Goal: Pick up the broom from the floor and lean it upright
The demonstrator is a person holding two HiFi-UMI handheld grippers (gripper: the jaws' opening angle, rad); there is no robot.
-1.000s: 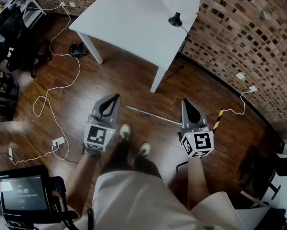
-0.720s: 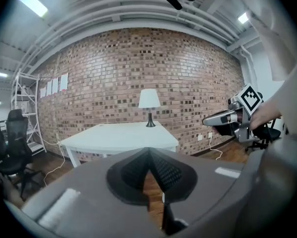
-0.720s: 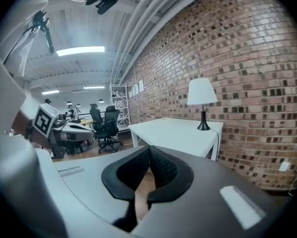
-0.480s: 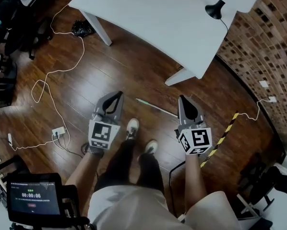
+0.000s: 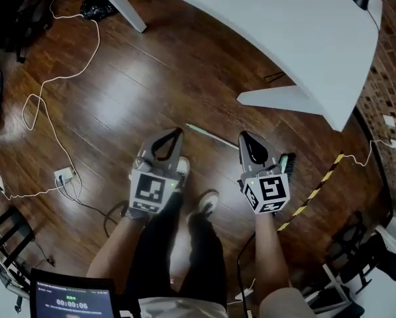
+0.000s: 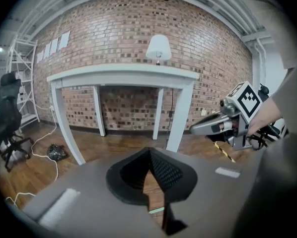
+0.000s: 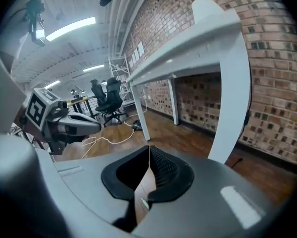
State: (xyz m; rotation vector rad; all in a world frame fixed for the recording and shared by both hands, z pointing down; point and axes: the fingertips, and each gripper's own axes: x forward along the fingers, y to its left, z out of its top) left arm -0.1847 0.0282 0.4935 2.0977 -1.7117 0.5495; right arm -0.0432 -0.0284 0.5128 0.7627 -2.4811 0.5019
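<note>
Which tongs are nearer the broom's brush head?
Right. The right tongs sit beside the brush head, above the handle; the left tongs are away near the handle's other end.

My head camera looks steeply down on the wooden floor, with the left gripper and right gripper close beneath it. Each gripper camera rides low and faces along its jaws; both take in the white table and brick wall.
</note>
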